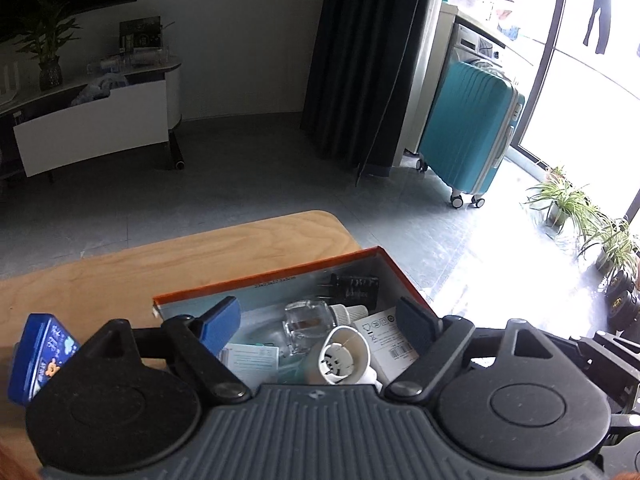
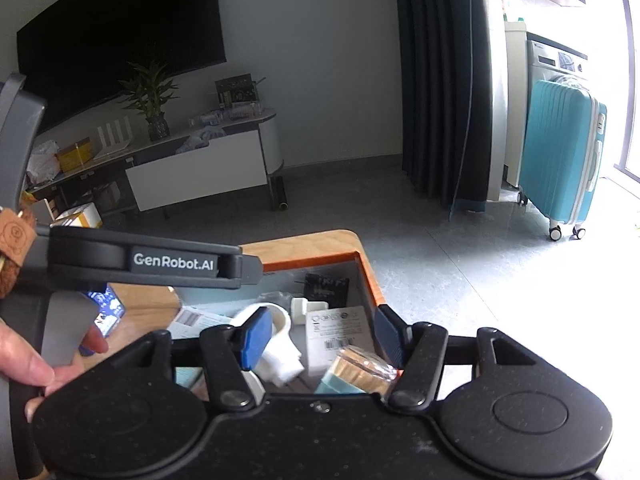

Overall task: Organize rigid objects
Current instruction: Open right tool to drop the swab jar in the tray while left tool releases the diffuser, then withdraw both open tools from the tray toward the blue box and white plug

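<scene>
Both grippers hover over the box [image 1: 384, 258] on the table [image 1: 160, 264], fingers spread, holding nothing: left gripper [image 1: 320, 320], right gripper [image 2: 320, 338]. A white tube [image 1: 346, 356] lies inside, mouth toward six o'clock. A blue tin [image 1: 40, 354] sits at nine o'clock.

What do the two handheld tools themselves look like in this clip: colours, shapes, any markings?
Both are black, with two round discs at the base and hinged black link arms. The left tool has a ribbed grey body and blue pads. The right tool has a speckled black body and blue ribbed pads. In the right wrist view, the left tool's side reads GenRobot.AI in white. A bare hand grips its grey handle.
</scene>
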The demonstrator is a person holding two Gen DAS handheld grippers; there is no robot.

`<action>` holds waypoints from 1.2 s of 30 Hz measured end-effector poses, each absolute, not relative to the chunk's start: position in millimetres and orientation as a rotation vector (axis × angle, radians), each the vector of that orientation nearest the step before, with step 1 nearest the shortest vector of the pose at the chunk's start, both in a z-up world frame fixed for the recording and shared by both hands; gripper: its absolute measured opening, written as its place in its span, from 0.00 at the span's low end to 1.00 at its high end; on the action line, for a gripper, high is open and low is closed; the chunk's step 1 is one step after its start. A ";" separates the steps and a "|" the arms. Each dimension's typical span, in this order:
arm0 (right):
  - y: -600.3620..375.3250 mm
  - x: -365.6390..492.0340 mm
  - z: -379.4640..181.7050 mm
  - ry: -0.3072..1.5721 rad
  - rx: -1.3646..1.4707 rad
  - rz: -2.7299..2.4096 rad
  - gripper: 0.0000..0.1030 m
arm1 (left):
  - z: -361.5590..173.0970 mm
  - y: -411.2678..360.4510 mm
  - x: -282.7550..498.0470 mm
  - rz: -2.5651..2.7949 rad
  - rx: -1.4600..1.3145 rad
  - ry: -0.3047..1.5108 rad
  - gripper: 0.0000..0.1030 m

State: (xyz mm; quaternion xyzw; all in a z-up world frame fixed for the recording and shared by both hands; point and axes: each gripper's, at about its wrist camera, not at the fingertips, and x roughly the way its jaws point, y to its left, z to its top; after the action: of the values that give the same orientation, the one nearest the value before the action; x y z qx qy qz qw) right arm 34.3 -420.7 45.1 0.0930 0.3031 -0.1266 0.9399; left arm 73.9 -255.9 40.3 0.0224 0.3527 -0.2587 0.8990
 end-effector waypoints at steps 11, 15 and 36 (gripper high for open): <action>-370.9 48.2 53.0 0.626 0.175 -0.177 0.69 | 55.7 -193.6 56.8 -0.381 -0.001 0.719 0.88; -353.4 54.3 55.8 0.631 0.171 -0.154 0.69 | 57.8 -169.1 51.0 -0.337 -0.025 0.721 0.88; -269.3 77.3 33.8 0.707 0.148 -0.047 0.71 | 31.9 -58.6 25.2 -0.109 -0.084 0.780 0.92</action>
State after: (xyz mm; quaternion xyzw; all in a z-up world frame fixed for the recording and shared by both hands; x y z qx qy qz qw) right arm 77.3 -269.3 33.8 0.0726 0.3457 -0.0228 0.9353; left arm 25.2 -58.6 31.9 -0.0411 0.3800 -0.0532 0.9225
